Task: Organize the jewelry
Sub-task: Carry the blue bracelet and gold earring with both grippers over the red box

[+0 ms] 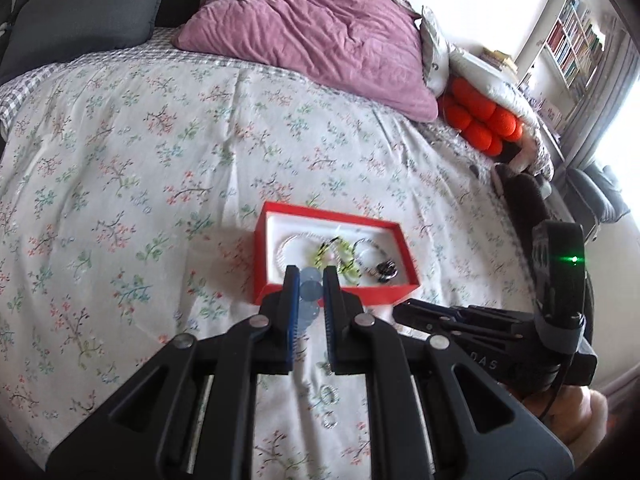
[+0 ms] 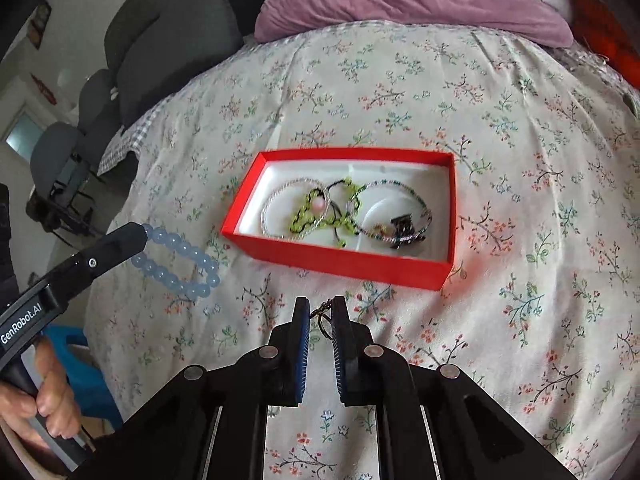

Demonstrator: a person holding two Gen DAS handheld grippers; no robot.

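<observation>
A red box with a white lining lies on the floral bedspread. It holds several bracelets: silver beaded ones, a green and black one and a dark piece. My left gripper is shut on a pale blue bead bracelet, held above the bedspread just left of the box's near corner. My right gripper sits in front of the box, jaws close together on a small dark chain earring. Two small silver rings lie on the bedspread under the left gripper.
A mauve pillow and dark grey cushions lie at the head of the bed. An orange knotted cushion sits at the right edge. A bookshelf stands beyond it.
</observation>
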